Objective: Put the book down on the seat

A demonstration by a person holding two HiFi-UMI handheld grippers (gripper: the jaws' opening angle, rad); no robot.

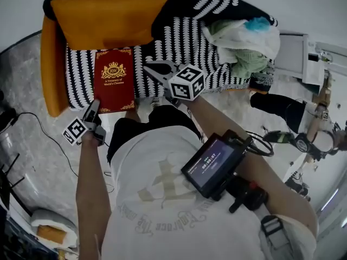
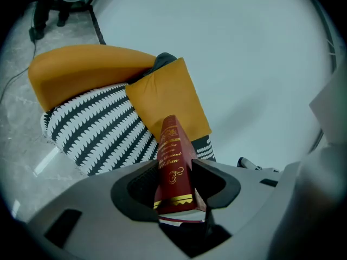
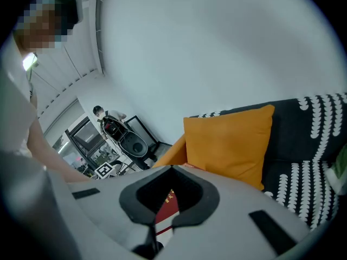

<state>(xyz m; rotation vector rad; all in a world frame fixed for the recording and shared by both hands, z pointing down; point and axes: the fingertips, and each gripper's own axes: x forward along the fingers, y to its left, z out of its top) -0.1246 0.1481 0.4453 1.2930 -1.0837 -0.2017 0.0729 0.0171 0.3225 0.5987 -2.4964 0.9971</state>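
A dark red book (image 1: 114, 80) with gold print lies flat on, or just over, the black-and-white patterned seat (image 1: 157, 42) of a sofa. My left gripper (image 1: 95, 107) holds the book's near left corner. In the left gripper view the book (image 2: 173, 156) stands between the jaws, spine up, and the gripper (image 2: 174, 172) is shut on it. My right gripper (image 1: 147, 67) hovers just right of the book with its tips together and holds nothing. In the right gripper view, a strip of the red cover (image 3: 165, 210) shows below its shut jaws (image 3: 172, 168).
An orange cushion (image 1: 108, 18) leans on the backrest behind the book. An orange armrest (image 1: 53, 64) bounds the seat's left side. A pile of clothes (image 1: 244, 39) fills the seat's right end. A cable (image 1: 49, 140) runs over the floor at the left.
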